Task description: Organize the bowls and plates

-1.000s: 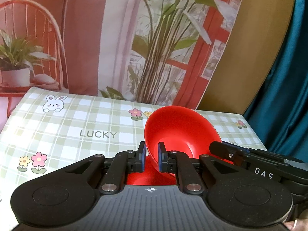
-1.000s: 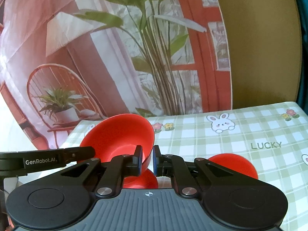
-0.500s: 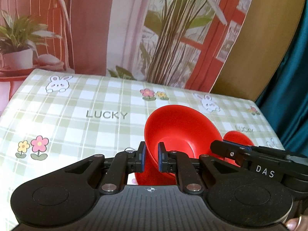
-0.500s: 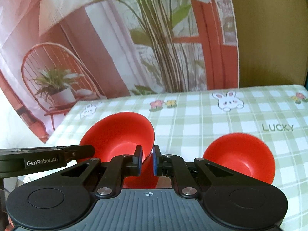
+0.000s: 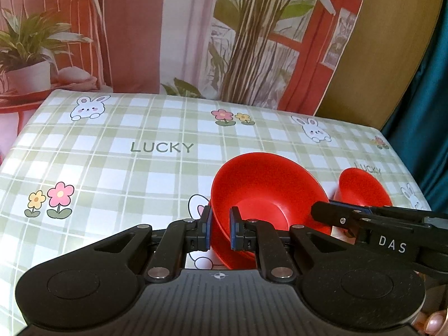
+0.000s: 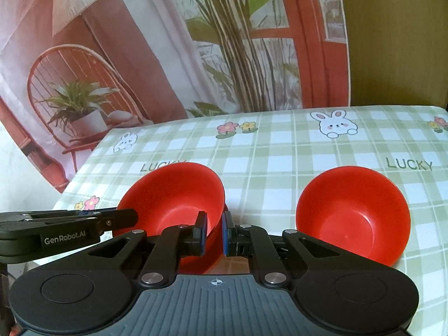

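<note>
Near the front edge of the table (image 5: pixel 112 168), which is covered by a green checked cloth printed with rabbits, flowers and the word LUCKY, a red bowl (image 5: pixel 266 196) is held by both grippers at once. Its left rim is clamped between the blue-padded jaws of the left gripper (image 5: pixel 219 228), and in the right wrist view the opposite rim of the same bowl (image 6: pixel 173 196) is seen pinched between the closed jaws of the right gripper (image 6: pixel 214 231). The bowl is tilted, with its opening turned away from the cameras toward the backdrop; whether its base touches the cloth cannot be told. A second red bowl (image 6: pixel 352 210) is seen resting on the table to the right of the held one, clearly apart from it, its opening also tipped forward; in the left wrist view only part of it (image 5: pixel 361 187) is visible behind the right gripper's body. A printed backdrop (image 6: pixel 168 56) with a chair, potted plant and red window frame is hung behind the table, and a teal curtain (image 5: pixel 428 98) is seen at the right.
</note>
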